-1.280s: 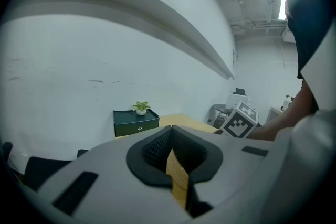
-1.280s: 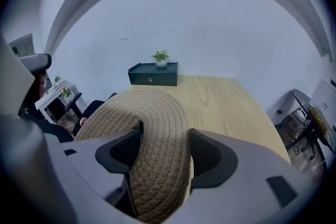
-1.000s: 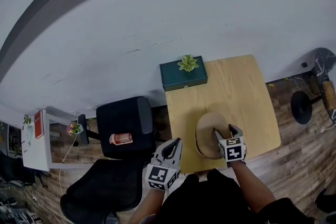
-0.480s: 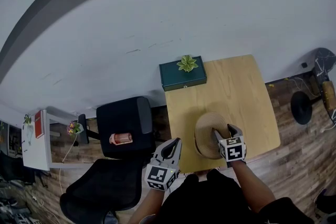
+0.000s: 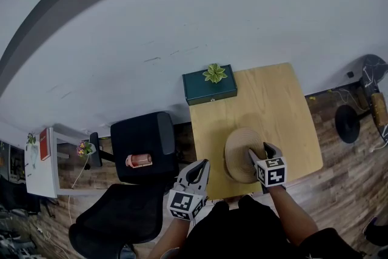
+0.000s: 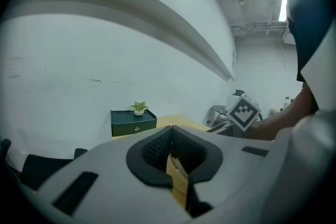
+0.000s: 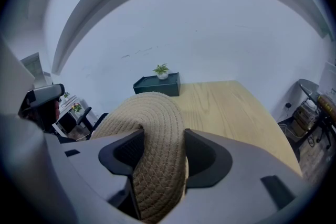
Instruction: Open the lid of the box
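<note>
Wooden table (image 5: 273,100). Woven lid (image 5: 239,154) near the table's front edge, its rim pinched by the right gripper (image 5: 260,153), whose jaws have just been closing. Green box (image 5: 209,88) at the table's far-left corner. Left gripper (image 5: 199,168), jaws pressed together, off the table's near-left corner.

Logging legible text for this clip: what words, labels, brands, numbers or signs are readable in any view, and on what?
No text is readable in any view.
Left marker cube and right marker cube: black-and-white square patterns only, no letters or digits.
Red item on the white shelf: print too small to read.
Red-and-white object on the black chair: too small to read.
</note>
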A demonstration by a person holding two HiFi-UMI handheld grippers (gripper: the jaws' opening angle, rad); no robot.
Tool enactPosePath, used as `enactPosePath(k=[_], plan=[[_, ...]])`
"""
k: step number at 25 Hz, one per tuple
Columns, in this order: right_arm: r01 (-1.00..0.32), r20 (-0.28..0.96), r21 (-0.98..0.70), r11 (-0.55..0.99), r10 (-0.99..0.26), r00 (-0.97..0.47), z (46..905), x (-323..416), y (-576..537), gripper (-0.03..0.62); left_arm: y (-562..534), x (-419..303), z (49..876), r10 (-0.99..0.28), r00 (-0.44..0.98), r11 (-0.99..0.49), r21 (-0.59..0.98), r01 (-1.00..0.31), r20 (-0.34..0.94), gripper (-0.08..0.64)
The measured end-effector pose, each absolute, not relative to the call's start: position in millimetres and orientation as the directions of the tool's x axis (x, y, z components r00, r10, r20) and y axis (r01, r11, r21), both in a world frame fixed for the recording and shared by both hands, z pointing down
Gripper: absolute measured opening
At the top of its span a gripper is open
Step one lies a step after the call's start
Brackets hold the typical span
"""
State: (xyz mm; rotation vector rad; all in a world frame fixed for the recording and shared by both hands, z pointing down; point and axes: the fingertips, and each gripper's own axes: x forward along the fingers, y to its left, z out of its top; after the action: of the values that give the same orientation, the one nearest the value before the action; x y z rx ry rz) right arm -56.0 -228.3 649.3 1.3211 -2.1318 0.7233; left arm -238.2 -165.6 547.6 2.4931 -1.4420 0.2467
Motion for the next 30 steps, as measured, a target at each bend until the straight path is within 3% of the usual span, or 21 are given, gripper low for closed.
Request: enactPosePath(k=[30], plan=[[-0.922,0.734,-0.149,0.358,-0.584,-0.345,666,83,-250,0.264,-191,-167,557,-0.783,0.549,-0.538,0.125,-0.834,0.292,0.018]])
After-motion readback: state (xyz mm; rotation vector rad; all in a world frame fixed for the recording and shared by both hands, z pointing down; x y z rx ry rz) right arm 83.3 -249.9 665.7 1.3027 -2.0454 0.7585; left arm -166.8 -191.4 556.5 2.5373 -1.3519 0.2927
